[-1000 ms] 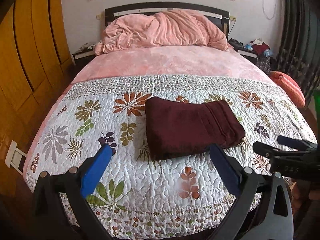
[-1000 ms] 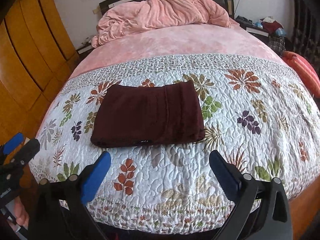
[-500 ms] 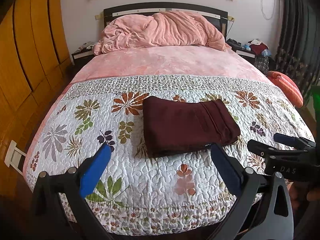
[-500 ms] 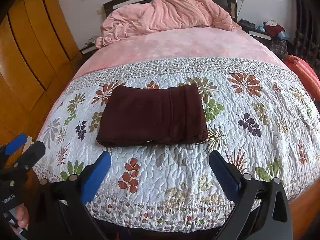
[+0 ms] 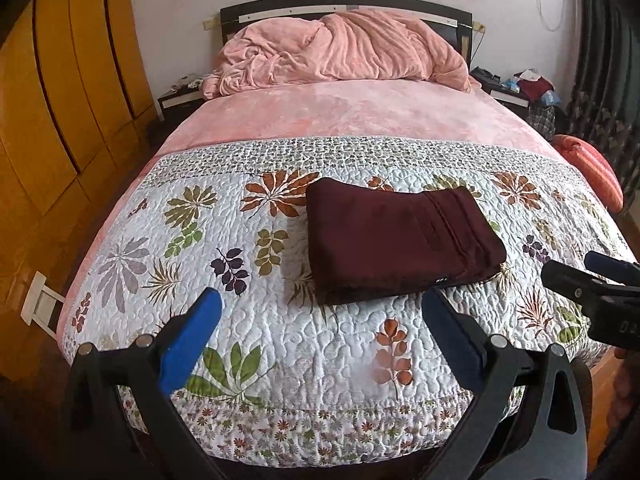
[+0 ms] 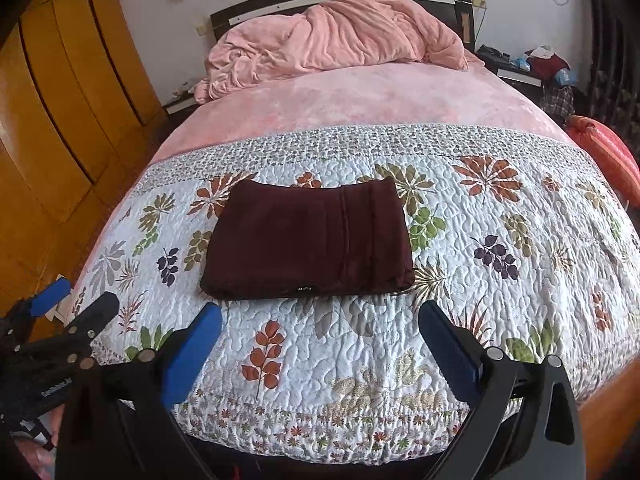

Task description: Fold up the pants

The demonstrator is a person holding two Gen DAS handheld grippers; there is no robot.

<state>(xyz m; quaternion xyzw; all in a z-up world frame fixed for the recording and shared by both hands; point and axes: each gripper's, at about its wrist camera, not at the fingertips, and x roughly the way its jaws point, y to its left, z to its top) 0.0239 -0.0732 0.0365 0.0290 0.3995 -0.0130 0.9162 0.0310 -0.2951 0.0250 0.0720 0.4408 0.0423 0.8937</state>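
The dark maroon pants (image 5: 396, 240) lie folded into a flat rectangle on the floral quilt (image 5: 280, 344), also seen in the right wrist view (image 6: 308, 248). My left gripper (image 5: 320, 300) is open and empty, held back above the foot of the bed, short of the pants. My right gripper (image 6: 320, 316) is open and empty too, just short of the pants' near edge. Each gripper shows at the edge of the other's view: the right gripper (image 5: 592, 276) and the left gripper (image 6: 76, 308).
A crumpled pink blanket (image 5: 340, 52) is piled at the headboard. Yellow wardrobe doors (image 5: 60, 100) stand along the left. A cluttered nightstand (image 5: 520, 88) and an orange bolster (image 5: 588, 164) are at the right. The bed's foot edge (image 5: 320, 432) is just below the grippers.
Both grippers have drawn back and slightly up from the bed, so the pants look farther off. The pants have not moved. Both grippers stay open.
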